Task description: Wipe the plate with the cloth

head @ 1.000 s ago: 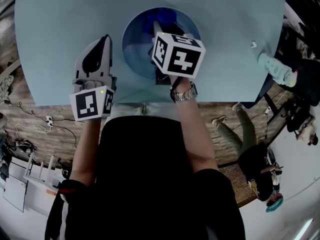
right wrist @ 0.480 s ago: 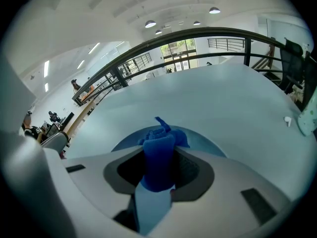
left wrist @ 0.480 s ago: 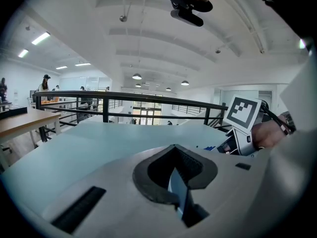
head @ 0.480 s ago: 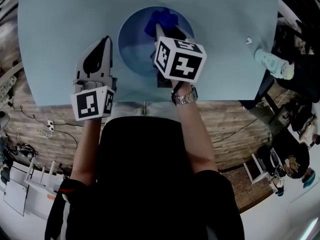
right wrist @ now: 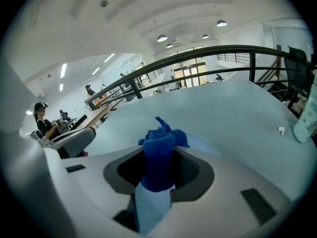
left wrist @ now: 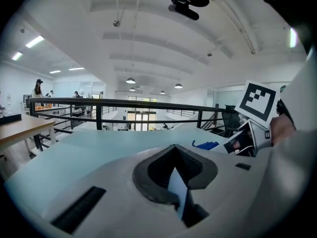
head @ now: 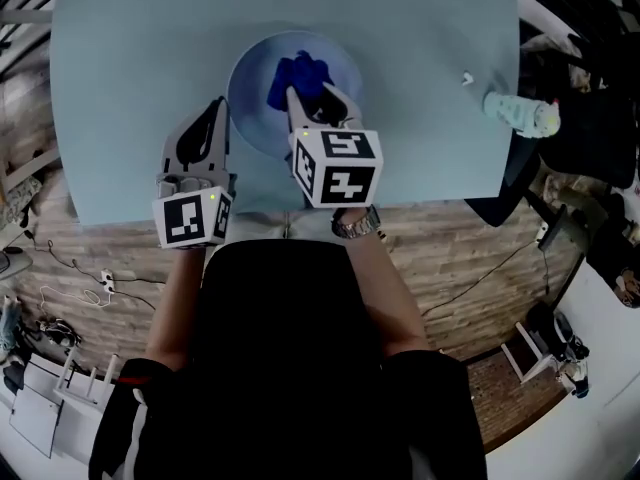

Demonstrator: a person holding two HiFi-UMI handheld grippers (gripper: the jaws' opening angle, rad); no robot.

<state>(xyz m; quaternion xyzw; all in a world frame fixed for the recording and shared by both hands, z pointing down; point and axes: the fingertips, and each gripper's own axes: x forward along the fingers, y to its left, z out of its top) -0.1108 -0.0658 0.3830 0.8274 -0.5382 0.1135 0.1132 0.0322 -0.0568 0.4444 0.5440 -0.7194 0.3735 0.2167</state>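
A pale blue round plate (head: 250, 108) lies on the light blue table (head: 130, 68) near its front edge. My right gripper (head: 312, 106) reaches over the plate and is shut on a bright blue cloth (head: 297, 80), which bunches out past the jaws onto the plate's middle. In the right gripper view the cloth (right wrist: 159, 155) stands between the jaws, with the plate (right wrist: 207, 146) just behind it. My left gripper (head: 216, 110) rests on the table just left of the plate's rim, shut with nothing held. From the left gripper view I see the cloth (left wrist: 207, 145) and the right gripper's marker cube (left wrist: 258, 102).
A pale patterned bottle (head: 520, 114) lies at the table's right edge, a small white bit (head: 466, 78) beside it; both show in the right gripper view, bottle (right wrist: 307, 114) and bit (right wrist: 281, 131). A black railing (left wrist: 114, 103) runs beyond the table. The person's body stands against the front edge.
The right gripper has drawn the cloth from the plate's far rim back toward its middle. The left gripper keeps its place beside the plate.
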